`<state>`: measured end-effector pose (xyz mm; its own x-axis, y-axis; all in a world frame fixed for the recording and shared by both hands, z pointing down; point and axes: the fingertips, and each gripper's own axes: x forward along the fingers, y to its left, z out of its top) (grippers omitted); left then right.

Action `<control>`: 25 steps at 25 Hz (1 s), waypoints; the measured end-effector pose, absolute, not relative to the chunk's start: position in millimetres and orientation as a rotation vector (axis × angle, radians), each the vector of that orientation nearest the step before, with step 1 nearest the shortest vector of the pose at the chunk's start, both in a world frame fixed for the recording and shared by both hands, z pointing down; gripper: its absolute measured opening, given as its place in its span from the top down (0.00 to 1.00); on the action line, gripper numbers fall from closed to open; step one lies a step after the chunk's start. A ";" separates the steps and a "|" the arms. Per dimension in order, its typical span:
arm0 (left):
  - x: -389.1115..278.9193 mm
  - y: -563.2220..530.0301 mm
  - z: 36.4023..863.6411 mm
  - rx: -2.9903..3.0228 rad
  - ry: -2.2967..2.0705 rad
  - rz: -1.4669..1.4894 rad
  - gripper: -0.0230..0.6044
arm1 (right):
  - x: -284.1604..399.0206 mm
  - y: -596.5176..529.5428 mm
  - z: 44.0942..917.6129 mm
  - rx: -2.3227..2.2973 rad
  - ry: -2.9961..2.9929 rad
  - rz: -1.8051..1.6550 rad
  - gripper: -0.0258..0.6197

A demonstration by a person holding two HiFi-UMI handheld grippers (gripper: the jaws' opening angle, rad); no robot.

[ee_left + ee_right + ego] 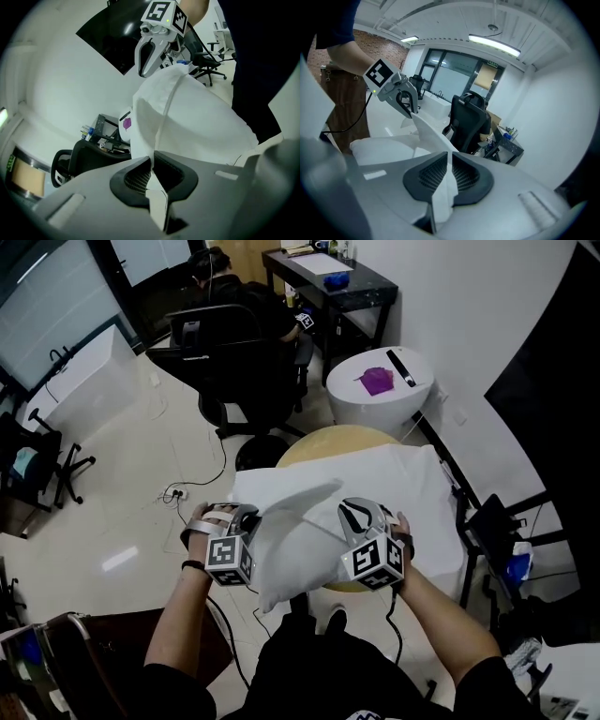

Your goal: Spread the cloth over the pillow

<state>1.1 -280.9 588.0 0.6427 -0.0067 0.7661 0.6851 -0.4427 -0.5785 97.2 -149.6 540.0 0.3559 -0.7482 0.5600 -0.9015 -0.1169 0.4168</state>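
A white cloth (pixel 292 542) hangs stretched between my two grippers above the near edge of a white pillow (pixel 380 474), which lies on a round wooden table (pixel 319 442). My left gripper (pixel 251 521) is shut on the cloth's left edge; in the left gripper view the cloth (pixel 187 122) is pinched between its pads (pixel 152 176), and the right gripper (pixel 152 51) grips the far corner. My right gripper (pixel 354 517) is shut on the cloth's right edge. In the right gripper view the cloth (pixel 424 131) runs from its pads (pixel 449 176) to the left gripper (pixel 405 101), over the pillow (pixel 379 150).
A black office chair (pixel 244 352) stands beyond the table. A white round side table (pixel 380 381) holds a purple item, and a black desk (pixel 328 282) is at the back. Cables (pixel 178 493) lie on the floor to the left, and a black stand (pixel 497 521) is at the right.
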 end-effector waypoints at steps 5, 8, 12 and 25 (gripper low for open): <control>-22.9 -269.1 556.8 -1.905 -0.441 -0.873 0.95 | 91.0 -133.7 528.6 1.912 -1.449 0.248 0.90; -48.6 -256.5 548.3 -1.915 -0.399 -0.898 0.95 | 84.2 -122.7 525.0 1.908 -1.465 0.233 0.90; -95.1 -231.4 557.3 -1.935 -0.379 -0.976 0.95 | 68.4 -109.3 525.9 1.878 -1.502 0.211 0.90; -231.5 -175.5 626.0 -2.042 -0.394 -1.224 0.96 | 1.0 -89.1 527.7 1.819 -1.593 0.220 0.90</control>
<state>-231.5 -175.5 626.0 0.5039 -0.0967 0.8584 0.5790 -0.6996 -0.4187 1.0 -89.1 527.7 0.2295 -0.8038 0.5488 -0.9226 -0.0001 0.3857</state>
